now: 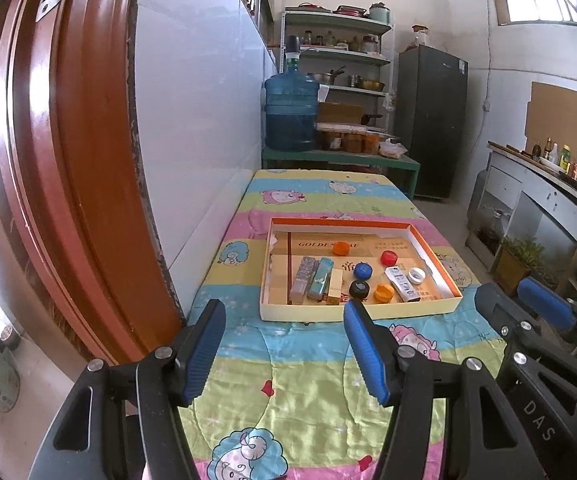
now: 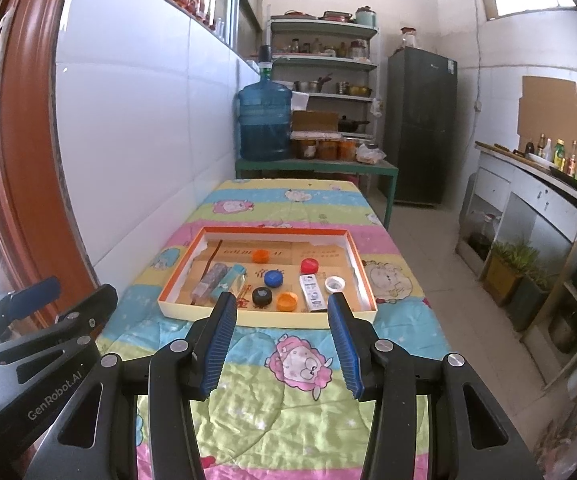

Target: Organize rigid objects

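Both the left gripper point(image 1: 284, 308) and the right gripper point(image 2: 282, 300) hover released and empty over the table's point(image 1: 312, 392) near edge. Beyond them, mid-table, the tray point(image 1: 328, 312) holds bottle caps point(image 1: 384, 293), three small boxes point(image 1: 317, 280) at its near left corner, and a white tube point(image 1: 402, 284).

Cardboard tray point(image 2: 224, 318) on wrinkled printed cloth point(image 2: 288, 412).

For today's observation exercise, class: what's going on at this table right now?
A person holds two grippers above a cartoon-print tablecloth, short of a shallow cardboard box lid. The left gripper and right gripper are both open and empty. Inside the lid lie bottle caps, including a black cap, a white tube and three small boxes side by side. Nothing is grasped yet.
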